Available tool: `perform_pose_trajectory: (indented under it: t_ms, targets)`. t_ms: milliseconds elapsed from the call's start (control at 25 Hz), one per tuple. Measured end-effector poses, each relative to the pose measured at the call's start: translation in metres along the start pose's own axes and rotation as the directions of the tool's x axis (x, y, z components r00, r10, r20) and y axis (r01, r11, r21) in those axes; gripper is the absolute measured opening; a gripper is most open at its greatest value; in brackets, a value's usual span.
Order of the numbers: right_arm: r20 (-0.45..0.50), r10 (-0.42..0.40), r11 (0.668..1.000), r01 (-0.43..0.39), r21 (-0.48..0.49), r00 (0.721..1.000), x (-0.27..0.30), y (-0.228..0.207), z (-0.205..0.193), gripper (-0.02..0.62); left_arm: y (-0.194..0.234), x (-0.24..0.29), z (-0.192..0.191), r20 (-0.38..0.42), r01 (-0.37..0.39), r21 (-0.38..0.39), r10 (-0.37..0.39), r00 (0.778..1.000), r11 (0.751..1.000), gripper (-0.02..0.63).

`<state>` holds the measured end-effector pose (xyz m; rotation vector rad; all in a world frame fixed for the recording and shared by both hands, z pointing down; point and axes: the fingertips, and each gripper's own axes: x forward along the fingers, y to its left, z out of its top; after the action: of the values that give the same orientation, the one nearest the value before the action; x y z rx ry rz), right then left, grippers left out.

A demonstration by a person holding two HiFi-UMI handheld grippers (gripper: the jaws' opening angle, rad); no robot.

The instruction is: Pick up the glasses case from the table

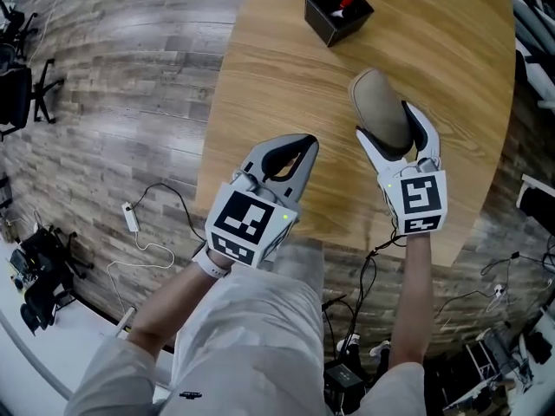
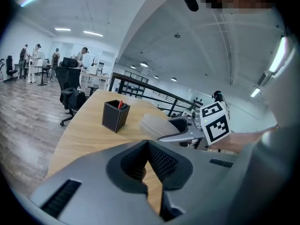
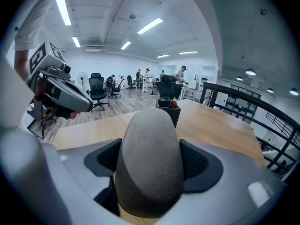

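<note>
Glasses case point(image 1: 378, 98), right of centre, is clamped in the right gripper point(image 1: 384, 121). The grasp looks done; a straight lift comes next. The left gripper point(image 1: 301, 149) is closed and empty.

The head view is looking steeply down from head height onto the bench point(image 1: 286, 76), with the left claw point(image 1: 295, 146) and right claw point(image 1: 386, 126) close below it. The left gripper view is looking low along its jaws and across the bench toward the right claw, while the right gripper view is looking along its own jaws down the bench. All three are sharing the bench, the case point(image 1: 377, 94) and the box point(image 1: 338, 11).
</note>
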<state>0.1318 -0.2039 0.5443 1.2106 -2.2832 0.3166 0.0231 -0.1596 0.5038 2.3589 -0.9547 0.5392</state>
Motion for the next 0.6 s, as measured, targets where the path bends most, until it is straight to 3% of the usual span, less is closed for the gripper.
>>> perform_pose_trajectory:
  t_ms: [600]
  targets:
    - [0.099, -0.137, 0.989, 0.129, 0.077, 0.986, -0.076, 0.019, 0.033, 0.396, -0.013, -0.063, 0.020, 0.054, -0.041, 0.003, 0.041, 0.998, 0.999, 0.008]
